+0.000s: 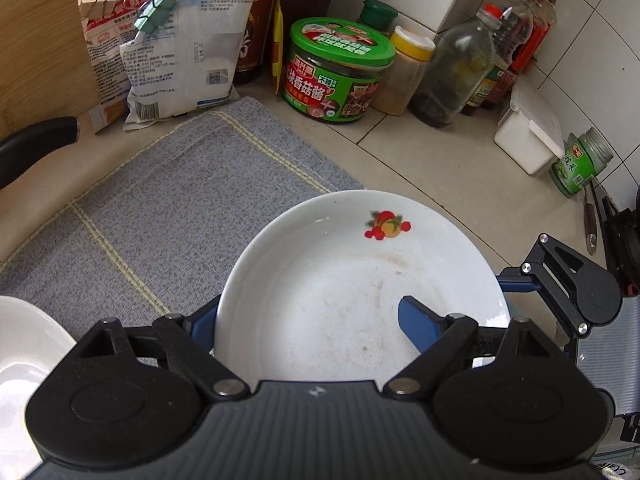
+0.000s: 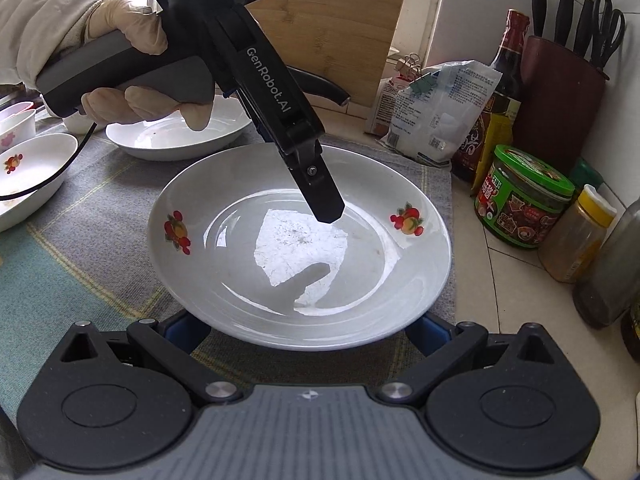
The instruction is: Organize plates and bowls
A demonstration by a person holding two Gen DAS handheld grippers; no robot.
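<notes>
"GenRobot.AI": white lettering on the left gripper [image 2: 326,210], above the plate [image 2: 300,248]. "香菇酱": green-lidded jar [image 1: 338,70], right of the plate.

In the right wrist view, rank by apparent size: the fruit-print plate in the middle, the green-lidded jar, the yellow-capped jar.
1. Fruit-print plate, by far the largest.
2. Green-lidded jar.
3. Yellow-capped jar, narrower but about as tall, so close to the green one; fisheye stretch near the edge makes that gap unsure.

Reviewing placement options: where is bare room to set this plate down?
Free: the grey mat left of the held plate, up to the flour bags. Bare counter tiles before the green-lidded jar. Crowded: bottles along the wall, plus dishes behind the left gripper.
</notes>
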